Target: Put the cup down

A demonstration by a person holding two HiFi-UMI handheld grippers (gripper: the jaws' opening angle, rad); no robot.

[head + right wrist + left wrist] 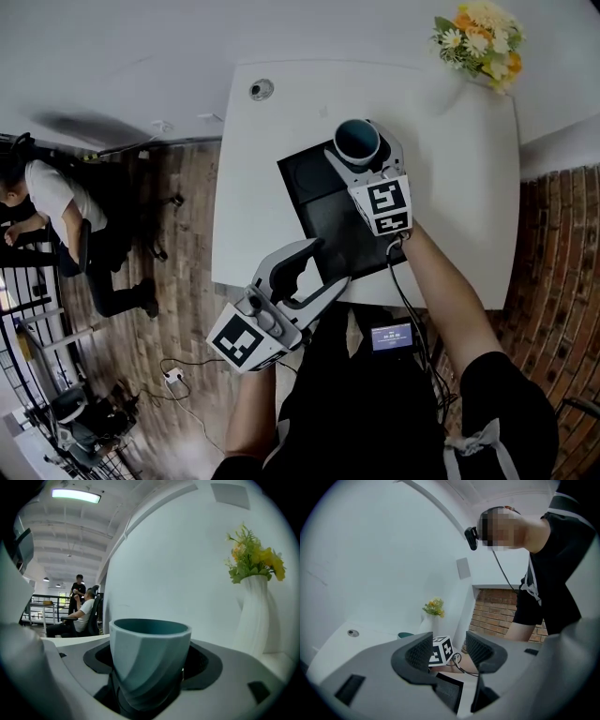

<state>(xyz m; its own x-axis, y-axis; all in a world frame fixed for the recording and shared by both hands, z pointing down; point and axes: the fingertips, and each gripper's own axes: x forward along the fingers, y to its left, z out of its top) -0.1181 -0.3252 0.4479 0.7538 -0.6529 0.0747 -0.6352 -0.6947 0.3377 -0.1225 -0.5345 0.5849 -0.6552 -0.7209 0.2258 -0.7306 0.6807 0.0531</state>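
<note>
Cup [150, 653] in right claw's [360, 148] grip; head view: black mat [328, 223] beneath; left claw [449, 651] apart.

Our right gripper [360, 148] reaches forward, tipped slightly down, jaws clamped on the cup [149, 656]; our left gripper [325, 266] hangs near our body, level, jaws apart, empty.

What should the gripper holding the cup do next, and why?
Probably lower the cup gently onto the black mat. The right gripper holds it upright between its fingers, above the mat, and whether its bottom touches yet can't be seen.
</note>
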